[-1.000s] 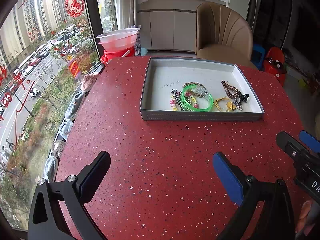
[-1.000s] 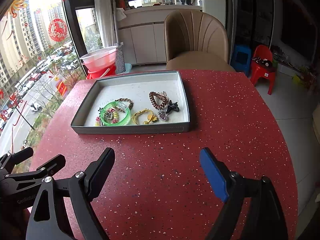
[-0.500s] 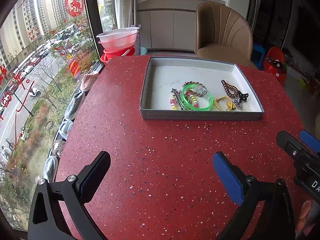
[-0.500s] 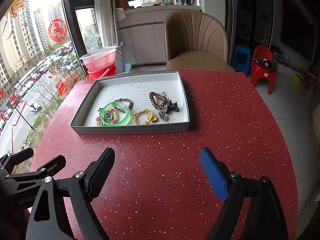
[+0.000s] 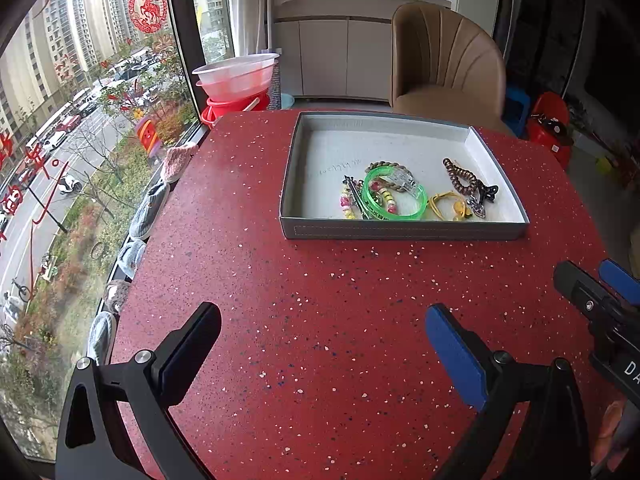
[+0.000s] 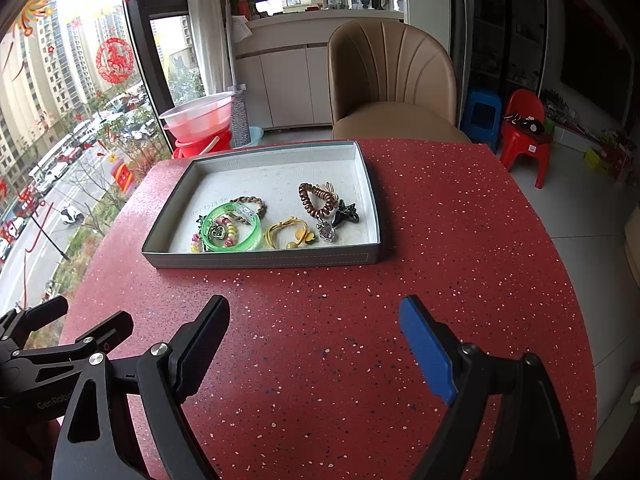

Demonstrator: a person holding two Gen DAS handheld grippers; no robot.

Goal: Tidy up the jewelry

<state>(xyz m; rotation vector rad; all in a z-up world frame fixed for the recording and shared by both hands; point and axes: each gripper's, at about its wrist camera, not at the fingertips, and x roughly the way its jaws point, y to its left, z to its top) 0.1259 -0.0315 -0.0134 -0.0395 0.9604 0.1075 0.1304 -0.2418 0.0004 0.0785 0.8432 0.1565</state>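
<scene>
Ahead of both tools, on the red speckled table [image 5: 320,340], sits a shallow grey tray [image 5: 400,230] holding the jewelry, with bare tabletop between it and the fingertips. The left gripper [image 5: 322,338] hovers above the table with its fingers spread wide and nothing between them; the tray lies forward and slightly to its right. The right gripper [image 6: 314,332] is likewise spread apart and empty, with the tray forward and a little to its left. Each tool shows at the edge of the other's view, side by side and apart.

Beyond the tray stands a tan upholstered chair [image 6: 390,80], pulled up to the far edge of the table. Off to the left, by the window, stacked plastic basins [image 5: 236,80] rest on the floor; to the right are a small red chair [image 6: 524,128] and a blue stool [image 6: 482,118].

The tray's long axis runs across both views, its near wall facing the tools. All pieces crowd the near half: a green bangle [image 6: 232,230] lying flat over a beaded bracelet [image 5: 346,204], a braided band [image 6: 252,204] behind it, a yellow flower hair tie [image 6: 290,234] to the right, then a brown spiral hair tie [image 6: 316,200], a black claw clip [image 6: 346,214] and a heart pendant [image 6: 327,232].
</scene>
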